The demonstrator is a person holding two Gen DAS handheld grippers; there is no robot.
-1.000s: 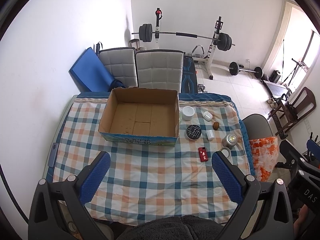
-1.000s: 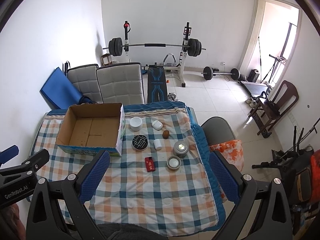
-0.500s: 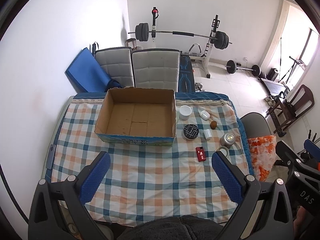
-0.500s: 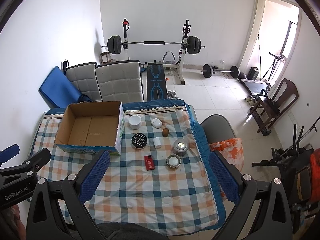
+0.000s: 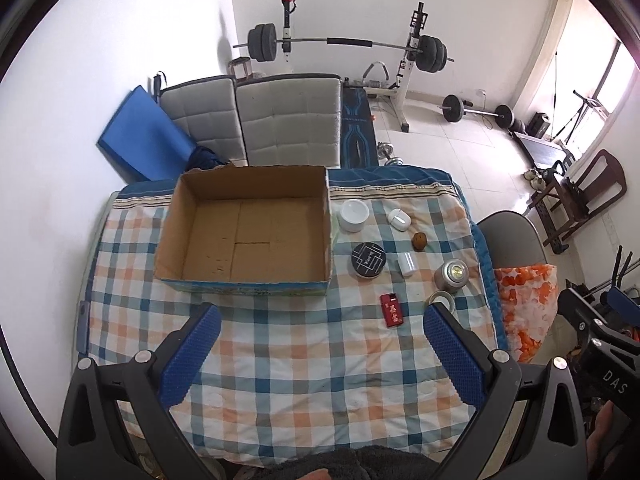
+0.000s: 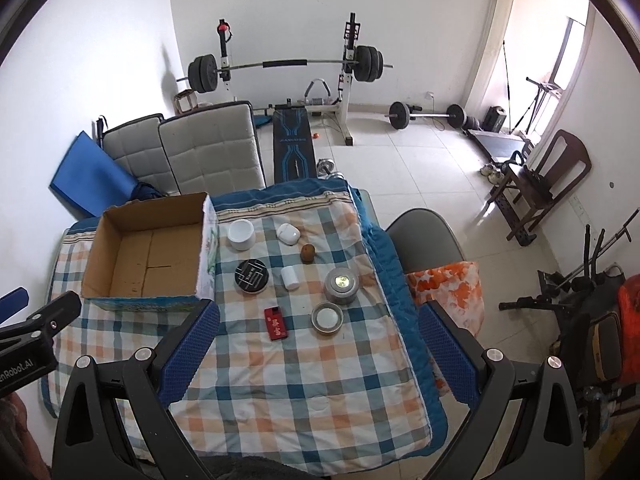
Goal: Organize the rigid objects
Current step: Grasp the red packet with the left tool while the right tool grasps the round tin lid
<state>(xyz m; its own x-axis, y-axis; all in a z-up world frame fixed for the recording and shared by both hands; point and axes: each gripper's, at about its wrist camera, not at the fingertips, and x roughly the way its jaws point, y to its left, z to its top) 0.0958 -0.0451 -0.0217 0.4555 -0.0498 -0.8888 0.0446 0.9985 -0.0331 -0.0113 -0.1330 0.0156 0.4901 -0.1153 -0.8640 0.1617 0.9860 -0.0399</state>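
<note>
The left black plastic two-finger gripper (image 5: 320, 322) carries blue pads with a fine dimpled texture (image 5: 192, 360) on angular arms, each arm studded with round silver screw heads. The right black plastic two-finger gripper (image 6: 318, 320) looks the same — blue dimpled pads (image 6: 190, 354), silver screws. White lettering marks both bodies — "DAS" on one, "nRobot.AI" on the other.

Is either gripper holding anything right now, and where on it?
Nothing is held. The left gripper and right gripper both hover open above the checked cloth.
</note>
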